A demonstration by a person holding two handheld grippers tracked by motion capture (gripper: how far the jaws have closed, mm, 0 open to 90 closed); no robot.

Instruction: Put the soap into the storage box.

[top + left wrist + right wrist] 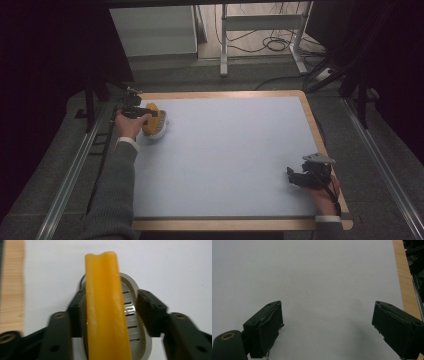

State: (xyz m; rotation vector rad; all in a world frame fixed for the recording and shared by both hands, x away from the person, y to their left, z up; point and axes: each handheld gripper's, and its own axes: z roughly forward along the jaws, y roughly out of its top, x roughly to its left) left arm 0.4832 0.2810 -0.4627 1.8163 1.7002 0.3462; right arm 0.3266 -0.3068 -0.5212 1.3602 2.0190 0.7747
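An orange-handled tool (156,122) with a pale oval base lies near the far left corner of the light blue mat. My left gripper (148,116) reaches over it from the left. In the left gripper view the orange handle (106,315) runs up between the two black jaws, above a grey slotted oval base (130,315). My left gripper (108,312) straddles the tool with its jaws apart; a strip of the base shows between the handle and the right jaw. My right gripper (300,176) rests near the mat's front right, and stands wide open (327,327) over bare mat.
The mat (235,155) lies on a wooden board whose edge (320,135) runs along the right. Metal rails (75,170) flank the table on both sides. Behind it stand a white frame (260,30) and cables on the floor.
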